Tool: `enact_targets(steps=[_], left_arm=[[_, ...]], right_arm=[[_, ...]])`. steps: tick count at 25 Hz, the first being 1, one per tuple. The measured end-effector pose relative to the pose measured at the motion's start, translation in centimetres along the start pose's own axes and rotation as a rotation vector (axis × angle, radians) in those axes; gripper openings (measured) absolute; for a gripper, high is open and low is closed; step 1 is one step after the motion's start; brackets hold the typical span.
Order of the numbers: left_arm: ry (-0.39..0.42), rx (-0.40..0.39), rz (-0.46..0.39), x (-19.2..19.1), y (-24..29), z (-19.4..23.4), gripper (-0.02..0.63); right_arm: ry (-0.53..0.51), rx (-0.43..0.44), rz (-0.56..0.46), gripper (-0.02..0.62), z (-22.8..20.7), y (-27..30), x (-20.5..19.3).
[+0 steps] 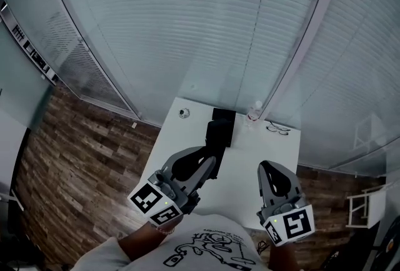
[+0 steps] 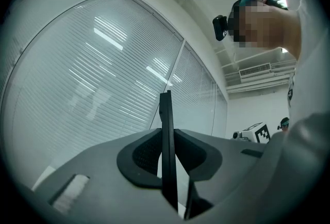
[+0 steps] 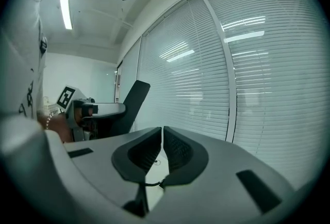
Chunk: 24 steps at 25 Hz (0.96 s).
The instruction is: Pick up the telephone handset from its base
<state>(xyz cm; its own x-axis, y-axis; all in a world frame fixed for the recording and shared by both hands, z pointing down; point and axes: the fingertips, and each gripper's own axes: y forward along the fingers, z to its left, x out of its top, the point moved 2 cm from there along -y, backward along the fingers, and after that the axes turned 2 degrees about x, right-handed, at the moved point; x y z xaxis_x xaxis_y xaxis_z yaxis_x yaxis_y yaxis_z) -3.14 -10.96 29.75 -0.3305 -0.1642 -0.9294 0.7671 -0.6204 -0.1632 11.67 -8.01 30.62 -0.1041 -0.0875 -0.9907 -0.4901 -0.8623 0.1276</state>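
The black telephone handset (image 1: pixel 215 137) sits between the jaws of my left gripper (image 1: pixel 209 167), which is shut on it. In the left gripper view the handset (image 2: pixel 165 135) shows edge-on as a thin black slab standing up between the pads. The right gripper view shows the handset (image 3: pixel 130 101) tilted upward in the air, clamped by the left gripper (image 3: pixel 98 110). The black phone base (image 1: pixel 223 117) lies on the white table (image 1: pixel 244 163) just beyond the handset. My right gripper (image 1: pixel 272 171) hovers over the table's right side, its jaws shut (image 3: pixel 162 135) on nothing.
On the table's far edge lie a small round object (image 1: pixel 183 113), a clear bottle (image 1: pixel 254 114) and a pair of glasses (image 1: pixel 279 130). Glass walls with blinds (image 1: pixel 206 26) rise right behind the table. Wood floor (image 1: pixel 81 157) lies to the left, a white rack (image 1: pixel 365 207) to the right.
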Motion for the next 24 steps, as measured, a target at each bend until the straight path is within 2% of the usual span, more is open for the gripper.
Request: enact_targets(steps=[24], left_arm=[[-0.018,-0.013,-0.002,-0.02,-0.68,-0.72,0.069]], right_arm=[[0.007,-0.009,-0.013,0.011,0.56,-0.65,0.39]])
